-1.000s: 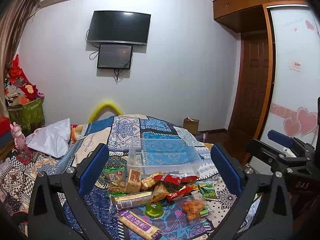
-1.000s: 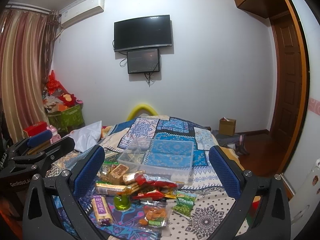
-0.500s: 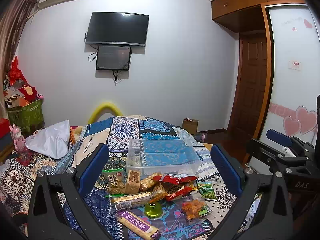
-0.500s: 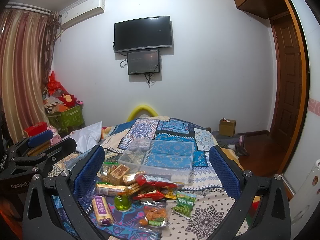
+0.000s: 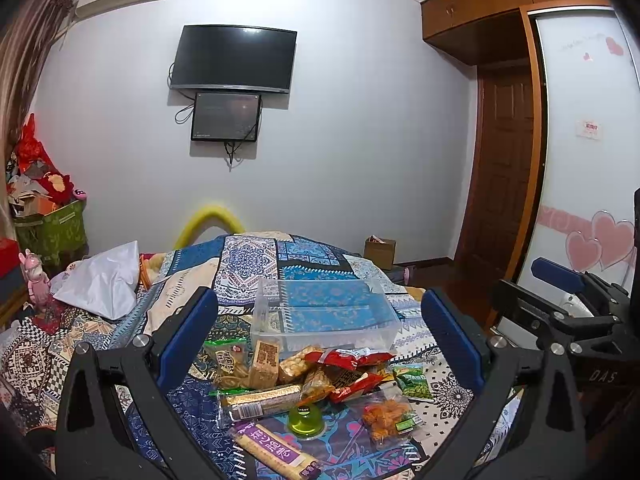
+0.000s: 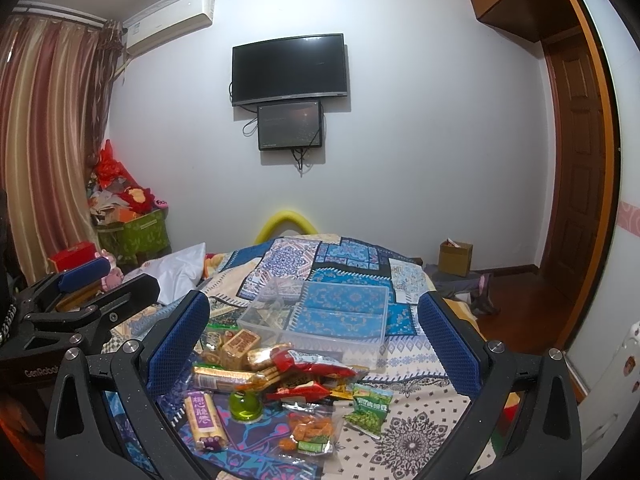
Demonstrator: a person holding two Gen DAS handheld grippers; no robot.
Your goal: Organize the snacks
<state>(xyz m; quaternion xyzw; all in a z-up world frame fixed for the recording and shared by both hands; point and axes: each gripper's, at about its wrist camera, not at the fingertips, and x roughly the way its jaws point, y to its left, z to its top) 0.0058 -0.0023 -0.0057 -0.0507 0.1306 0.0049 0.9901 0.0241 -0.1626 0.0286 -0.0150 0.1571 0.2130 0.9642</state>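
Clear plastic bin (image 5: 320, 316): it lies empty on the bed, straight ahead of both your claws and just beyond the snack pile; its long side runs across your view, and through its floor you see the blue patchwork cover (image 5: 248, 256).
Snack pile (image 5: 312, 384): crinkly foil and cellophane packets lie heaped between you and the bin, the farthest ones touching or nearly touching its near wall.
Red packet (image 6: 310, 362): it lies on top of the heap, long axis left to right, close to the bin's front.
Purple biscuit stick (image 6: 204, 414): the nearest piece, at the left of the pile, long axis pointing roughly away from you.
Green jelly cup (image 5: 305, 420): small, round and glossy, sitting just right of the purple stick.
Green pea bag (image 6: 370, 410): it sits at the right edge of the pile, nearer your right claw.
Orange snack bag (image 6: 310, 430): clear wrap, lying flat, near and central.
Left claw (image 5: 320, 344): spread wide with nothing between the blue pads, hovering above the pile.
Right claw (image 6: 312, 344): likewise spread wide and empty, hovering at much the same height.
Nearer hand: by my judgement the left side suits your left claw, the pea bag your right; neither has touched a packet.
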